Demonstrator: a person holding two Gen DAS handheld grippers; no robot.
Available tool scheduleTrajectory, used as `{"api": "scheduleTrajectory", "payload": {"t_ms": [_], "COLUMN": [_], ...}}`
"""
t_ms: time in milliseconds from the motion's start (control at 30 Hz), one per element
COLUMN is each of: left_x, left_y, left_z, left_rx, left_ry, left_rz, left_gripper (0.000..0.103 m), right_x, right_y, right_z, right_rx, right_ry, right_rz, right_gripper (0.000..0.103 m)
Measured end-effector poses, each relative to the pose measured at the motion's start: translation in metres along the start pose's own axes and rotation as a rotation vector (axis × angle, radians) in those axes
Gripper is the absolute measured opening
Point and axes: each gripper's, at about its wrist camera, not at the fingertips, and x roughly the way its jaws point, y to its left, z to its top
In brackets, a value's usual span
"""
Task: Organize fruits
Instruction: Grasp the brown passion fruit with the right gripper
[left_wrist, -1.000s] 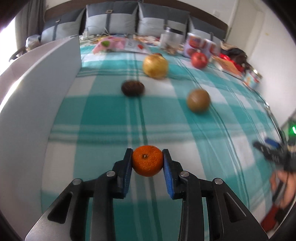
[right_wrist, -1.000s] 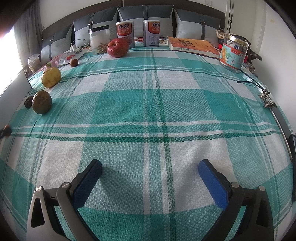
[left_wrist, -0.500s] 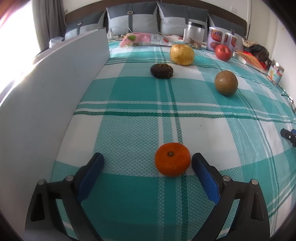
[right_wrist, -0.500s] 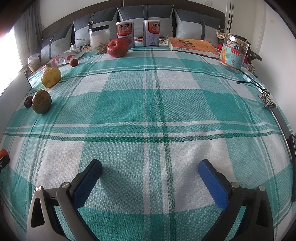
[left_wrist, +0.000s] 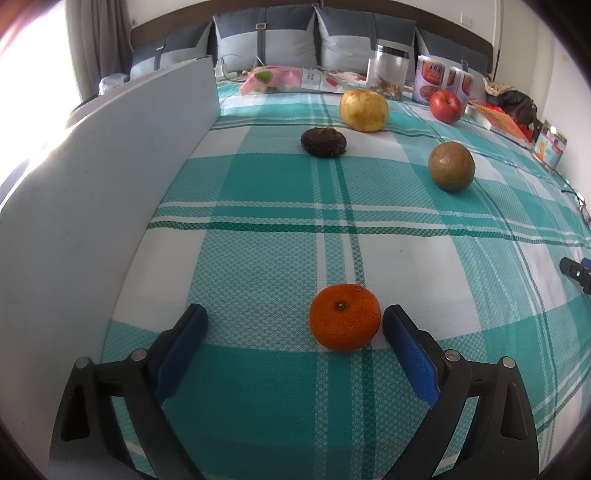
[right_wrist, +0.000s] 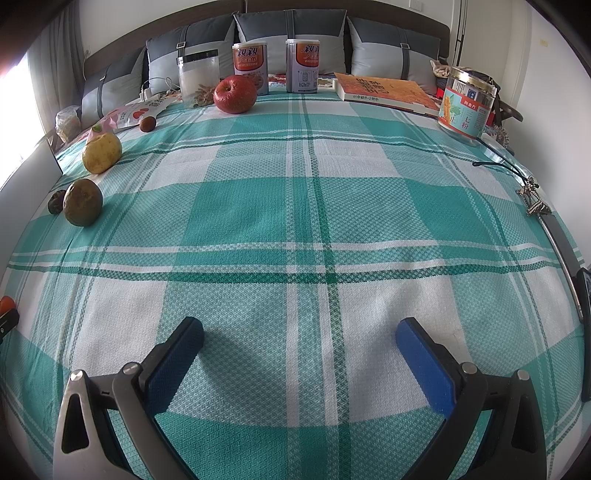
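Observation:
An orange mandarin (left_wrist: 344, 316) rests on the green checked cloth (left_wrist: 258, 266), between the fingers of my open left gripper (left_wrist: 293, 325) and close to the right pad (left_wrist: 410, 354). Farther off lie a dark wrinkled fruit (left_wrist: 323, 142), a yellow pear (left_wrist: 364, 110), a brown-green round fruit (left_wrist: 451, 166) and a red apple (left_wrist: 445, 106). My right gripper (right_wrist: 299, 343) is open and empty over the cloth. The right wrist view shows the apple (right_wrist: 235, 94), pear (right_wrist: 101, 152), brown-green fruit (right_wrist: 82, 202), dark fruit (right_wrist: 56, 202) and a small brown fruit (right_wrist: 147, 123).
A tall white board (left_wrist: 92, 206) stands along the left side. At the back stand a clear jar (right_wrist: 197, 83), two printed cans (right_wrist: 250, 62), a book (right_wrist: 384, 90) and a labelled tin (right_wrist: 466, 107). Keys (right_wrist: 533, 199) lie at the right edge.
My left gripper opened and let go of the mandarin, which now rests on the cloth. The right gripper has not moved.

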Motion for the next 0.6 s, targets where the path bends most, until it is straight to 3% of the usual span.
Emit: {"api": "scheduleTrajectory", "payload": {"t_ms": [500,600], "left_x": [0.000,-0.001], "left_y": [0.001,0.000], "left_z": [-0.001,-0.001], "left_rx": [-0.001,-0.001], "left_ry": [-0.001,-0.002], "left_rz": [-0.001,-0.001], "left_gripper": [0.097,0.097], "right_x": [-0.003,-0.019], "right_y": [0.011,0.046], "right_z": [-0.001,0.002], "right_rx": [0.038,-0.046], "right_ry": [0.015,-0.082], "right_rz": [-0.048,0.077], "right_gripper": [0.101,0.098]}}
